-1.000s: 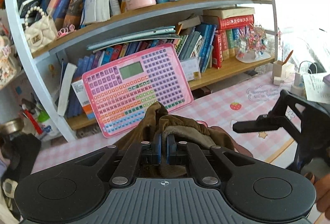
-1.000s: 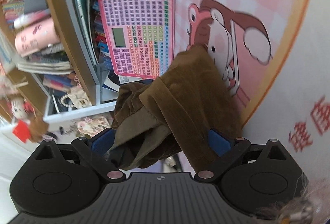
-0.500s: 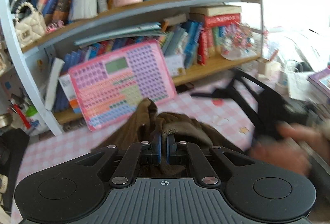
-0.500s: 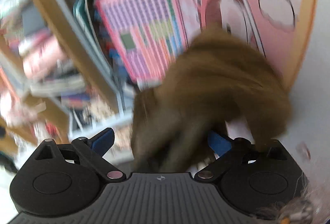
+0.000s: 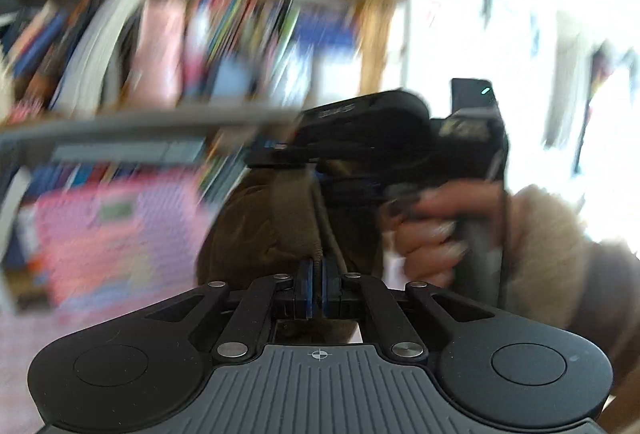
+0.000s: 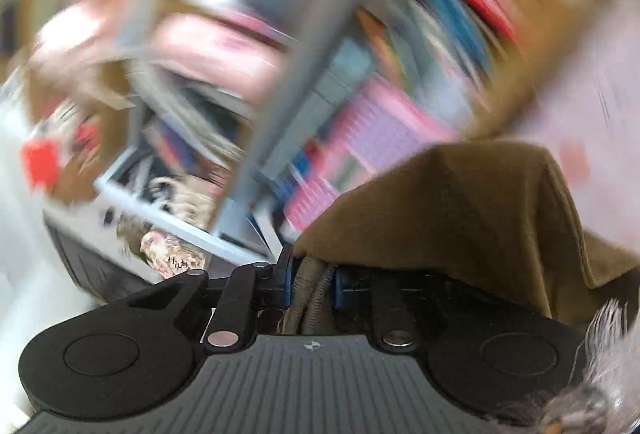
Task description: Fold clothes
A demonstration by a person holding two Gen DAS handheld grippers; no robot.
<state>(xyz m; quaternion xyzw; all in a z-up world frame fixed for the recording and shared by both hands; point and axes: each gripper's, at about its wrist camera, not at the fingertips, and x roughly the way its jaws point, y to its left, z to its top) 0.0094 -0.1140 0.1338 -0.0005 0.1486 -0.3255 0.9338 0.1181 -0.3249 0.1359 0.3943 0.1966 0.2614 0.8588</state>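
Note:
A brown garment (image 5: 256, 234) hangs in the air between both grippers, in front of the shelves. My left gripper (image 5: 319, 270) is shut on a ribbed edge of it. In the left wrist view my right gripper (image 5: 316, 172) is above and beyond, held by a hand (image 5: 432, 230), gripping the cloth's upper part. In the right wrist view the right gripper (image 6: 312, 280) has its jaws closing, and its blue pads press on a bunched ribbed hem (image 6: 310, 298). The brown cloth (image 6: 460, 210) drapes over its right finger. Both views are motion-blurred.
A bookshelf (image 5: 200, 114) full of books fills the background. A pink keyboard toy (image 5: 108, 218) leans against the lower shelf and shows in the right wrist view as the pink toy (image 6: 360, 146). A pink checked tablecloth (image 5: 24, 346) lies below. A fuzzy beige sleeve (image 5: 552, 234) is at right.
The right gripper's wide jaws closed onto the garment's hem while it rose and rolled. The left gripper lifted and tilted upward. The garment came up off the table.

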